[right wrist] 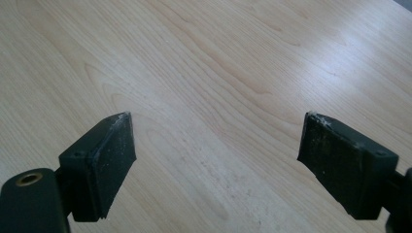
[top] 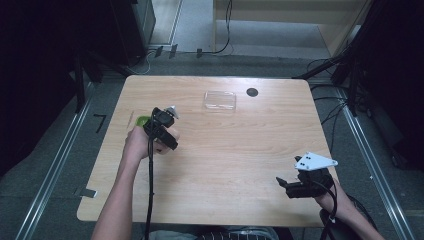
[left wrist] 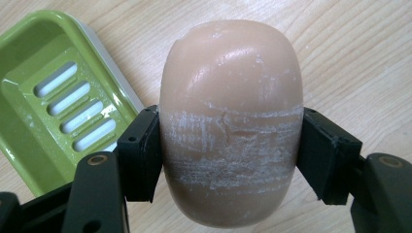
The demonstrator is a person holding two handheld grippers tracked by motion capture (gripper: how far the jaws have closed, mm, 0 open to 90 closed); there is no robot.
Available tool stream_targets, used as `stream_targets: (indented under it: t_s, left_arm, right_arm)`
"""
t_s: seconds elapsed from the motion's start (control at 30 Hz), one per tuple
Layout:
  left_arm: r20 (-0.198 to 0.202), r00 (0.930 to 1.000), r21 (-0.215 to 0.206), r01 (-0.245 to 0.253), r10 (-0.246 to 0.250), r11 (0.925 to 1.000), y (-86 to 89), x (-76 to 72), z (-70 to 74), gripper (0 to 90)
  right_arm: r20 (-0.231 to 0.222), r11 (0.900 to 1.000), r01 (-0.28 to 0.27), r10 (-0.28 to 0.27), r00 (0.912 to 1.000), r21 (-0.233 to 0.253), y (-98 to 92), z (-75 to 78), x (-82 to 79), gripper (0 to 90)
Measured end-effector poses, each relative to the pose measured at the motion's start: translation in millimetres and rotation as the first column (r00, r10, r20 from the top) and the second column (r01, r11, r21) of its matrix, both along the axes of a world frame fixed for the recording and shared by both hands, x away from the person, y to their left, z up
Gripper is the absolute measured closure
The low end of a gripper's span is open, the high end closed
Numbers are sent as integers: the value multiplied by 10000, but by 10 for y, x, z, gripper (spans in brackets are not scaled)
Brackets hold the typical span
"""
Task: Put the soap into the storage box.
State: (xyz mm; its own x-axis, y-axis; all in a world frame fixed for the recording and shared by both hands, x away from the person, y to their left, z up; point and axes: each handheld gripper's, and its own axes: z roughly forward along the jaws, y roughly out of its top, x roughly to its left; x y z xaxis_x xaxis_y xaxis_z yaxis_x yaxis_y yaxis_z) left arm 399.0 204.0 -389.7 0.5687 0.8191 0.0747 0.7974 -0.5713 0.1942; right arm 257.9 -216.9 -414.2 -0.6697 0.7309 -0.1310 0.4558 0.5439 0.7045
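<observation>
Wooden table (top: 240,150) is carrying everything | green soap dish (left wrist: 53,97) is lying at 10 o'clock of the left gripper (left wrist: 228,155) | tan soap bar (left wrist: 231,121) is standing lengthwise between its clenched jaws | right gripper (right wrist: 216,160) is idling, jaws released.

Your left gripper (left wrist: 228,160): black jaws, brass-coloured rivets. Soap (left wrist: 231,121): pinkish beige, whitish scuff streaks across lower half. Soap dish (left wrist: 58,97): lime green, white slots. Table (right wrist: 218,73): pale wood grain. Your right gripper (right wrist: 216,160): black pads, whitish residue on tips.
</observation>
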Motion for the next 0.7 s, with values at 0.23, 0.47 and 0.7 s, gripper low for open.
stream_targets:
  t_s: [0.23, 0.47, 0.7]
  left_arm:
    - [127, 9998, -110, -145, 147, 9998, 22, 56, 27, 340]
    - [310, 9993, -164, -226, 231, 9996, 47, 103, 41, 340]
    - [322, 9987, -248, -389, 397, 9989, 107, 134, 46, 341]
  right_arm:
    - [4, 10000, -3, 3, 10000, -5, 0, 0, 0, 134]
    - [9, 10000, -7, 7, 10000, 1, -1, 0, 0, 134]
    - [3, 10000, 39, -39, 10000, 13, 0, 0, -2, 134]
